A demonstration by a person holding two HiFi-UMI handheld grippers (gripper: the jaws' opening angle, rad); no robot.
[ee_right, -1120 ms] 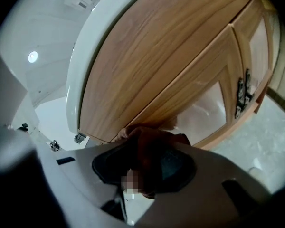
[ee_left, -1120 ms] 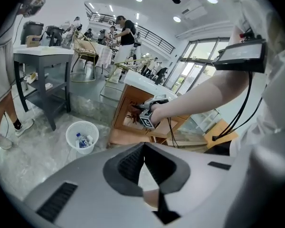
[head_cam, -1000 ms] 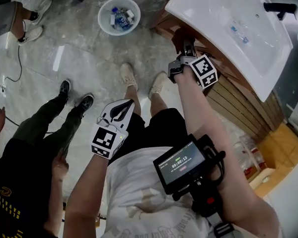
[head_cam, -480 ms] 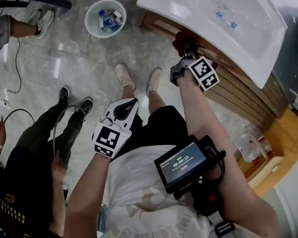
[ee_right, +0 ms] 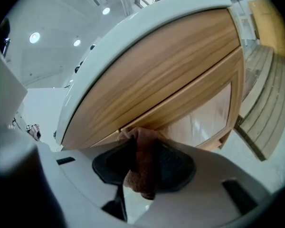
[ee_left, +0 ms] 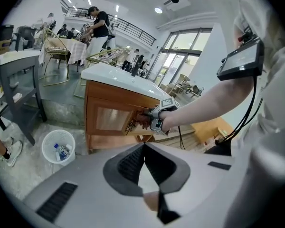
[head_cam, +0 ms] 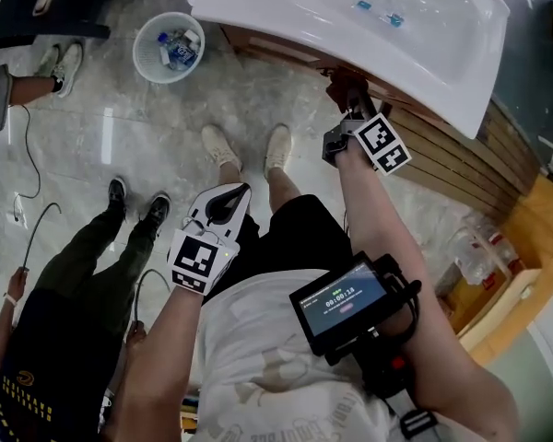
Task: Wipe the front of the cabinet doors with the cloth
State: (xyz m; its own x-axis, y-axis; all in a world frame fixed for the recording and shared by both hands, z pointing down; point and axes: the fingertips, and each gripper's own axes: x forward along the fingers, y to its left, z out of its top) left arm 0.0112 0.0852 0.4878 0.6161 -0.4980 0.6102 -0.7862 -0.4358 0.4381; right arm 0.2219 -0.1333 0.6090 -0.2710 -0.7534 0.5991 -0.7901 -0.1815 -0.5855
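- The right gripper has its fingers closed on the cloth, a brownish-red bunched wad that fills the narrow gap between the two dark pads and hangs out below them.
- The upper end of the cloth lies against the wooden cabinet, at the seam just under the broad upper panel, with the pale-panelled door at about 2 o'clock from it.
- The left gripper has its fingers brought together so that the tips meet (only a thin wedge of gap shows lower down), and nothing is between them.
- In the head view the left gripper hangs in front of the person's shorts, well apart from the cabinet, at about 8 o'clock from the right gripper.
- The head view looks down on the white basin that tops the cabinet and hides most of the door front; the cloth shows there only as a dark red patch under the basin's edge.
- The left gripper view gives the door front face-on, with the right gripper at its upper right corner.
- A white wastebasket stands on the floor at about 10 o'clock in the head view, near the cabinet's left side.
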